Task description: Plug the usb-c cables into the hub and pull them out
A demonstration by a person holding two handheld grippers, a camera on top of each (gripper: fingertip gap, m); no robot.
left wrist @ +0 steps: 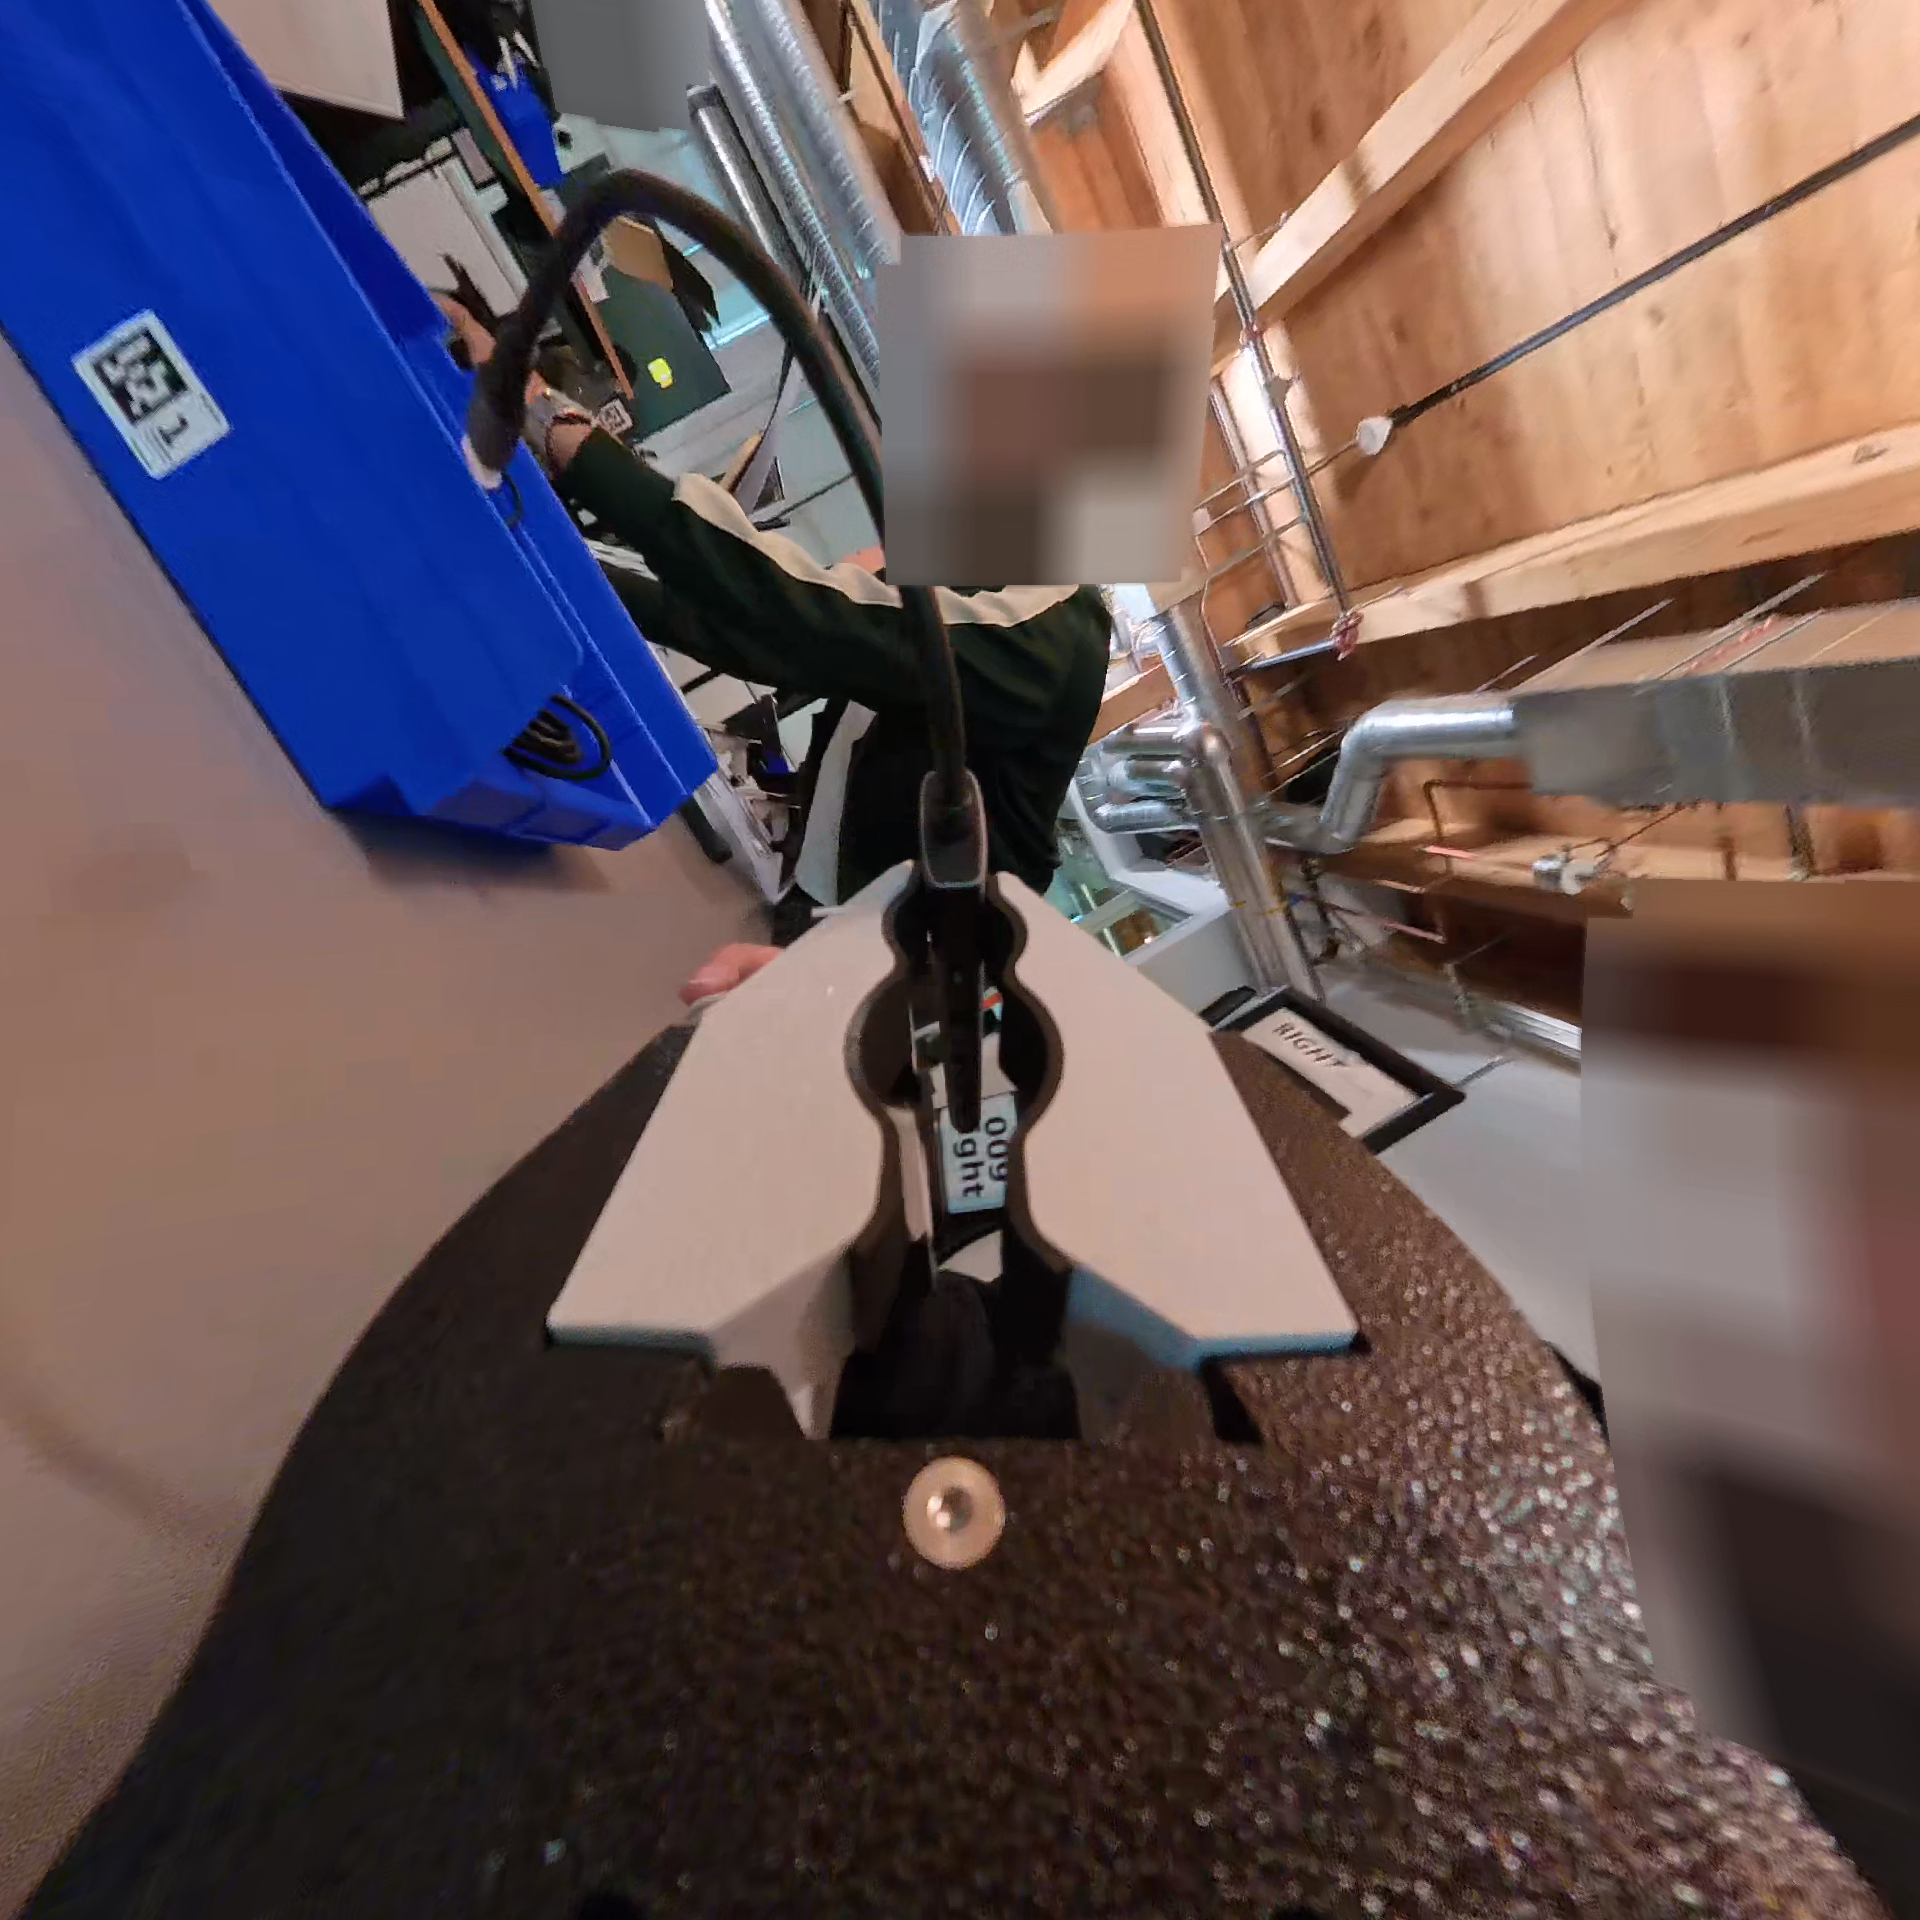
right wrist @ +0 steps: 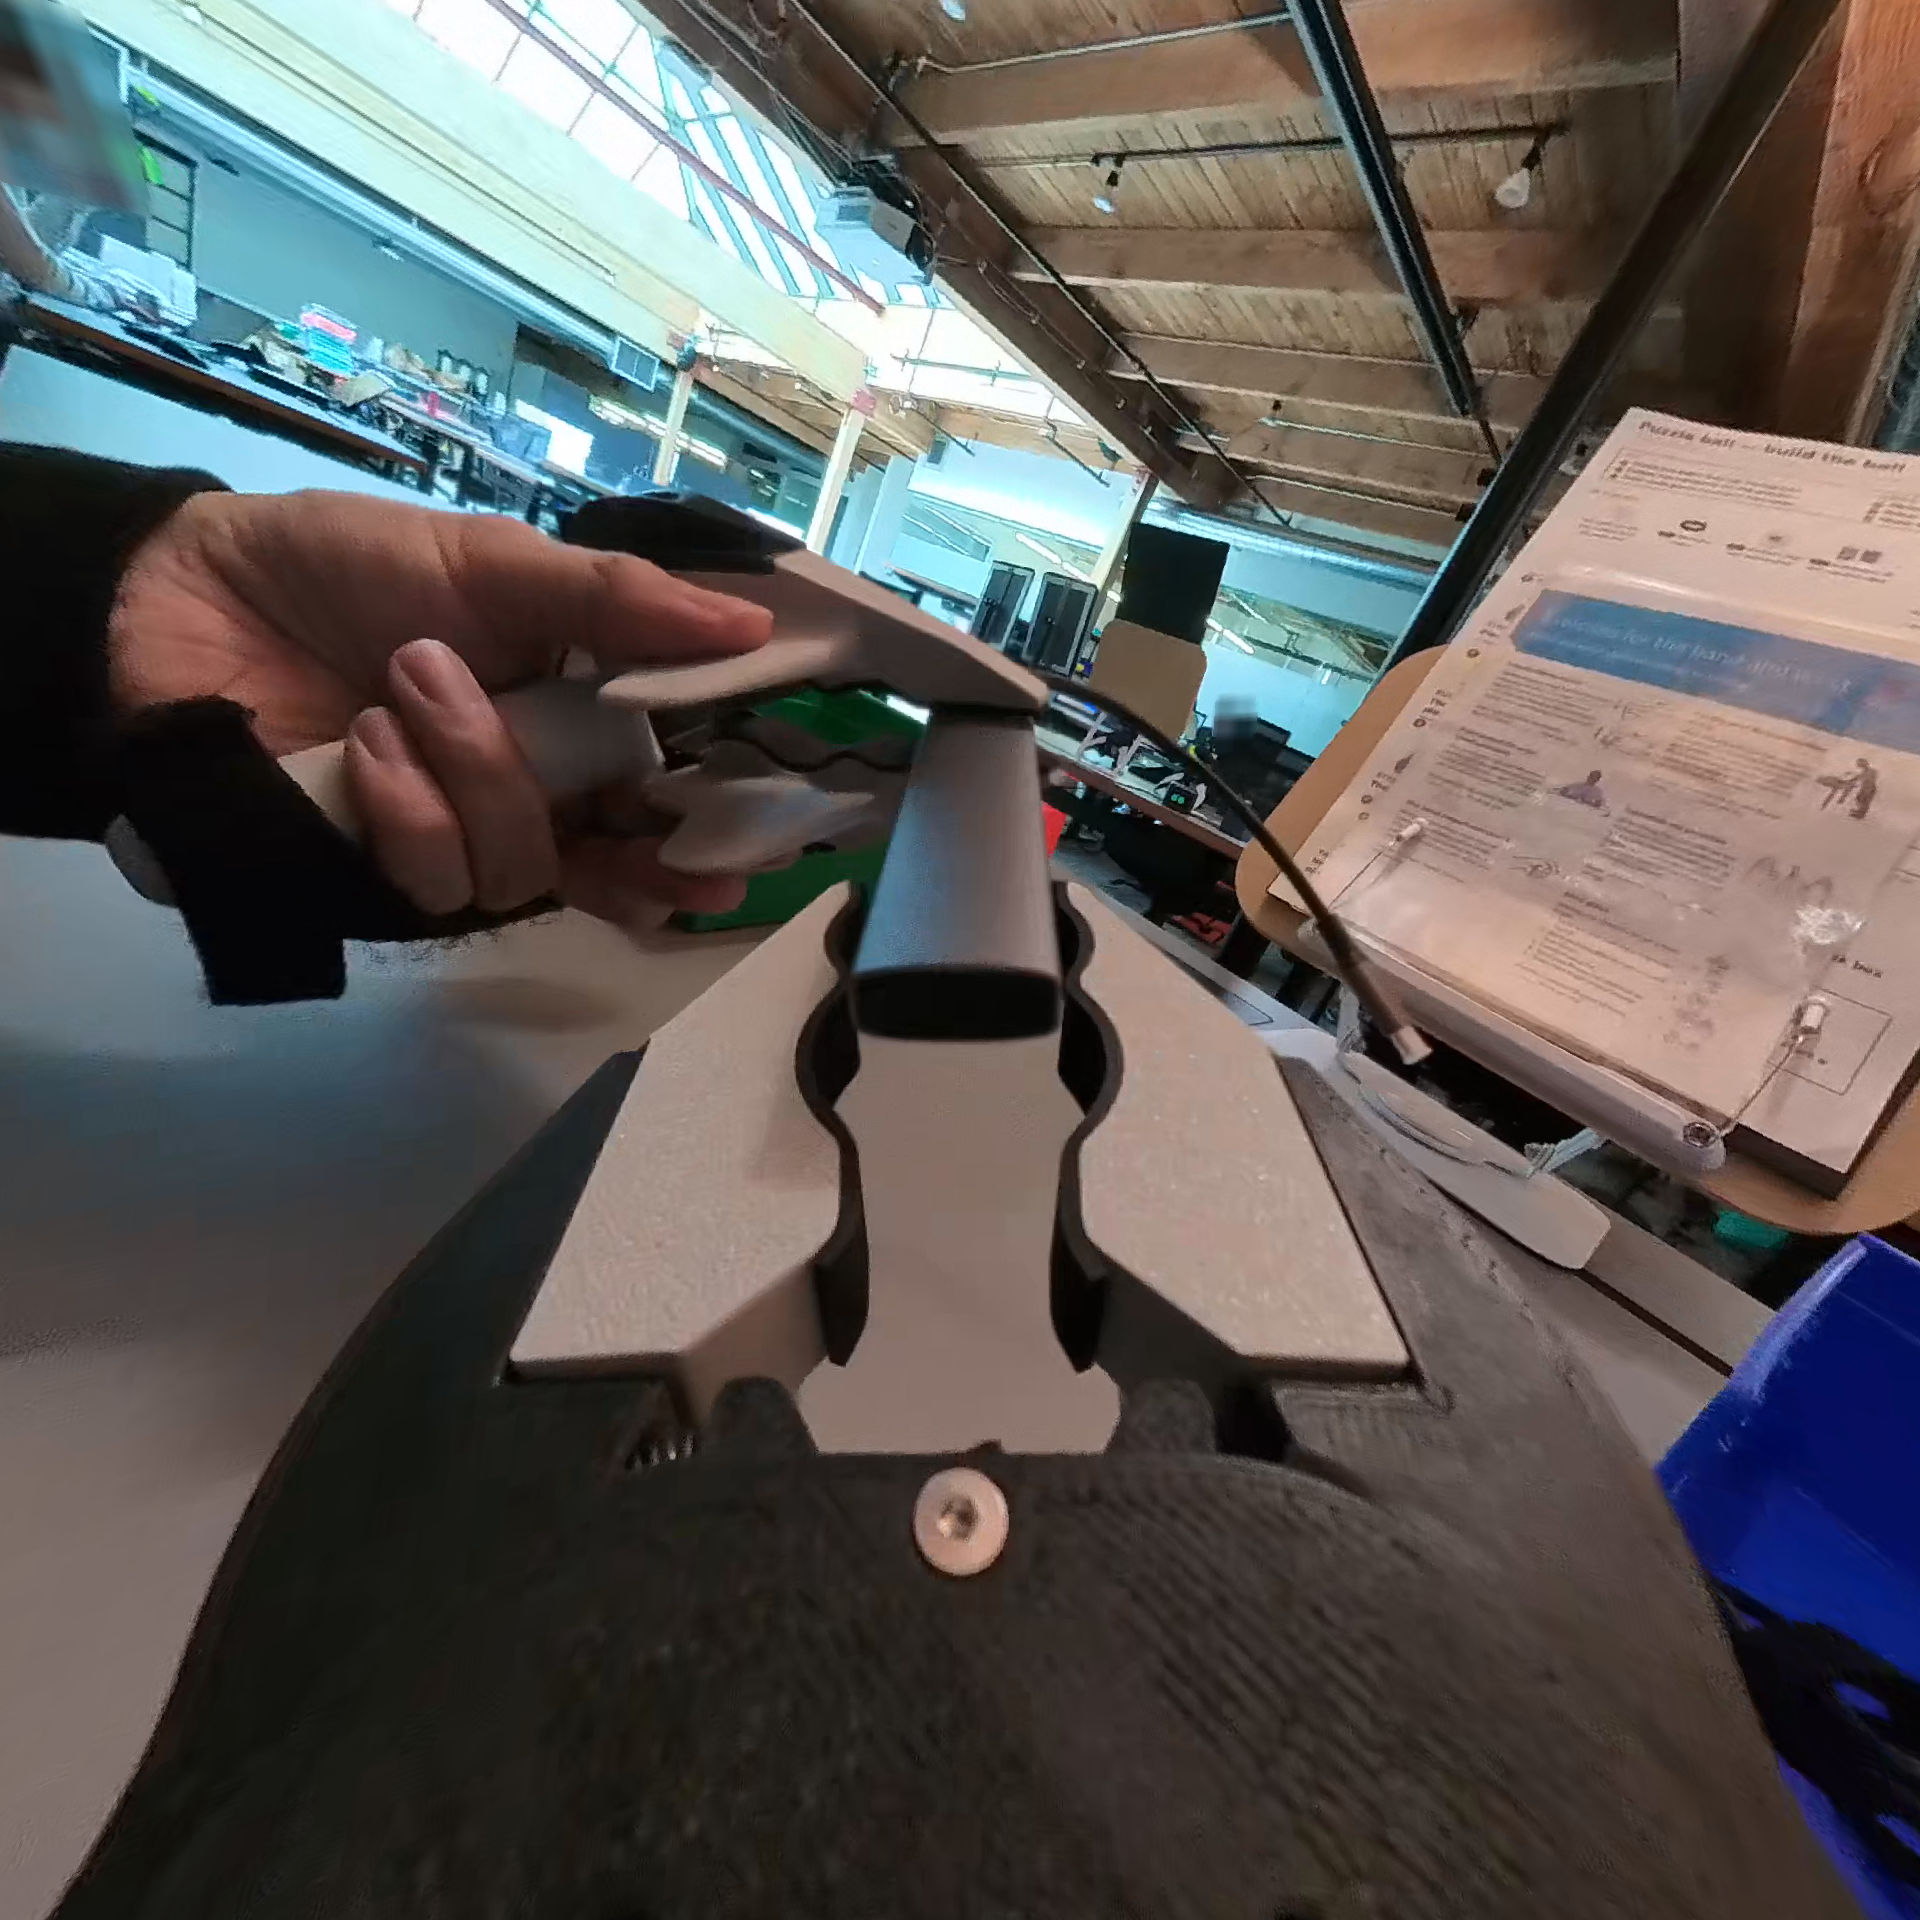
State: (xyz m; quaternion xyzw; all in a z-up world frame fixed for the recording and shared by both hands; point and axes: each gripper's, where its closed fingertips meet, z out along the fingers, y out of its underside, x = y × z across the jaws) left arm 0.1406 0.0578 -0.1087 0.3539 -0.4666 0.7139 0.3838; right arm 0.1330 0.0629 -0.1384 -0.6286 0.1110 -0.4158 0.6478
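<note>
Right gripper (right wrist: 956,987) clamped on grey slab-shaped metal hub (right wrist: 961,883), long axis running away along fingers. Beyond, left gripper (left wrist: 951,904) pinched thin black usb-c cable (left wrist: 935,665) plug, touching hub's far end.

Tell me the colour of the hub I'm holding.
Grey hub, a plain metallic finish, seen best in the right wrist view.

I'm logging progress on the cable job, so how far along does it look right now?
Done: both grasps. The right gripper clamps the grey hub; the left gripper pinches the black USB-C cable at one connector. In hand: that connector is at the hub's far end, though whether it is seated is hidden. The cable's other plug dangles free. Left: whatever plugging and pulling remains.
</note>
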